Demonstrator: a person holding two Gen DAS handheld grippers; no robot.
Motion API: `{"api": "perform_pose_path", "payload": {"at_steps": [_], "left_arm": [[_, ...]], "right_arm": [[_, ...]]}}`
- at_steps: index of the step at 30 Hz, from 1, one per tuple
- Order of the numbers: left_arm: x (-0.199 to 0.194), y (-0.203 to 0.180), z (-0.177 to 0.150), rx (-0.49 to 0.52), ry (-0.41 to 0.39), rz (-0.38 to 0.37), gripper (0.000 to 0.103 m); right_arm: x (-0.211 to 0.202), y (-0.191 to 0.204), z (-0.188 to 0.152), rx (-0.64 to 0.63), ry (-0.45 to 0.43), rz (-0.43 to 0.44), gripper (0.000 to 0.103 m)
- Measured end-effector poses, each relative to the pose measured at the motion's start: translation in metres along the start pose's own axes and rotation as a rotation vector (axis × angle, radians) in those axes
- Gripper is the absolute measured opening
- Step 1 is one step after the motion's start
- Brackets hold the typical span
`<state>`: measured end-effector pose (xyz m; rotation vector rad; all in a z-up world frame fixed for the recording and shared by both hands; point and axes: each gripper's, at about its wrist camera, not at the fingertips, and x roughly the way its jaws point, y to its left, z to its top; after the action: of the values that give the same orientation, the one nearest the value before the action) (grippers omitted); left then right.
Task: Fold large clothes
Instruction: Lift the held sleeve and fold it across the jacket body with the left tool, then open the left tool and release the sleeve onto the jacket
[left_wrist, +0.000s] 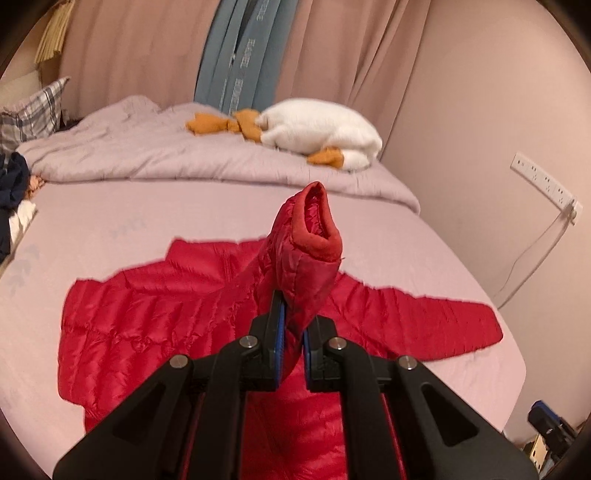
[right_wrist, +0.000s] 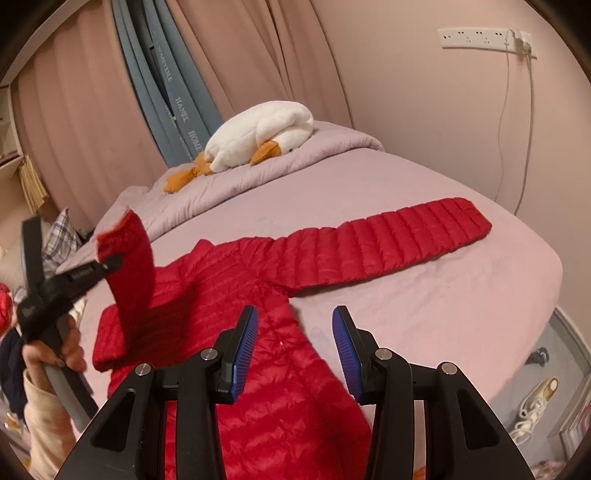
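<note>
- bed (left_wrist: 424, 236) with pale lilac sheet fills the middle of both views; rumpled duvet (left_wrist: 147, 151) of the same colour is bunched across the upper half of the left wrist view
- pink curtains (right_wrist: 258, 55) hang behind the bed at top of frame; grey-blue printed fabric strips (right_wrist: 177, 99) hang down between them
- red puffer jacket (right_wrist: 229, 280) lies spread flat on the sheet, centre to lower centre in both views, collar toward the duvet
- one sleeve (right_wrist: 399, 232) lies stretched flat to the right of the frame in the right wrist view, cuff near the bed edge
- other sleeve (left_wrist: 299, 254) is lifted off the bed, cuff opening up, centre of the left wrist view
- white plush goose (left_wrist: 317, 125) with orange feet lies on the duvet, upper centre
- left gripper (left_wrist: 291, 332) is clenched on the lifted sleeve, fabric pinched between the blue pads; seen at left edge of the right wrist view, held by a hand (right_wrist: 62, 347)
- right gripper (right_wrist: 293, 350) is released, jaws wide apart, nothing between them; hovers above the jacket body, lower centre
- plaid pillow (left_wrist: 33, 110) at left edge
- white power strip (right_wrist: 484, 37) on the wall, upper right, cable hanging from it
</note>
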<state>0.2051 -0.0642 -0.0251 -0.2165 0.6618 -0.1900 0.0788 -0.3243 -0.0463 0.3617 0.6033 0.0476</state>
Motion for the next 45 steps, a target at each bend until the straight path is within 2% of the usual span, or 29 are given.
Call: {"api": "perform_pose_path", "payload": {"at_steps": [5, 16, 22, 27, 32, 35, 37, 41, 45], "left_arm": [[0.019, -0.01, -0.019, -0.019, 0.061, -0.013, 0.008], [0.051, -0.029, -0.056, 0.017, 0.174, -0.036, 0.009], [0.061, -0.035, -0.069, 0.043, 0.213, -0.019, 0.011], [0.065, -0.031, -0.075, 0.01, 0.252, -0.037, 0.011], [0.065, -0.029, -0.078, -0.031, 0.294, -0.07, 0.023], [0.059, -0.03, -0.078, -0.015, 0.295, -0.065, 0.039], [0.053, -0.029, -0.077, -0.015, 0.292, -0.07, 0.054], [0.038, -0.019, -0.073, -0.031, 0.276, -0.081, 0.061], [0.017, -0.001, -0.064, -0.057, 0.236, -0.061, 0.068]], "right_arm": [[0.001, -0.004, -0.002, 0.007, 0.006, -0.011, 0.044], [0.005, -0.01, -0.007, 0.024, 0.024, -0.017, 0.044], [0.004, -0.012, -0.009, 0.031, 0.027, -0.018, 0.044], [0.004, -0.014, -0.01, 0.038, 0.032, -0.019, 0.044], [0.003, -0.014, -0.011, 0.036, 0.037, -0.013, 0.044], [0.003, -0.013, -0.011, 0.031, 0.038, -0.012, 0.044], [0.005, -0.012, -0.01, 0.03, 0.039, -0.011, 0.044], [0.008, -0.008, -0.011, 0.023, 0.049, -0.004, 0.045], [0.012, -0.002, -0.01, 0.006, 0.058, 0.006, 0.045]]}}
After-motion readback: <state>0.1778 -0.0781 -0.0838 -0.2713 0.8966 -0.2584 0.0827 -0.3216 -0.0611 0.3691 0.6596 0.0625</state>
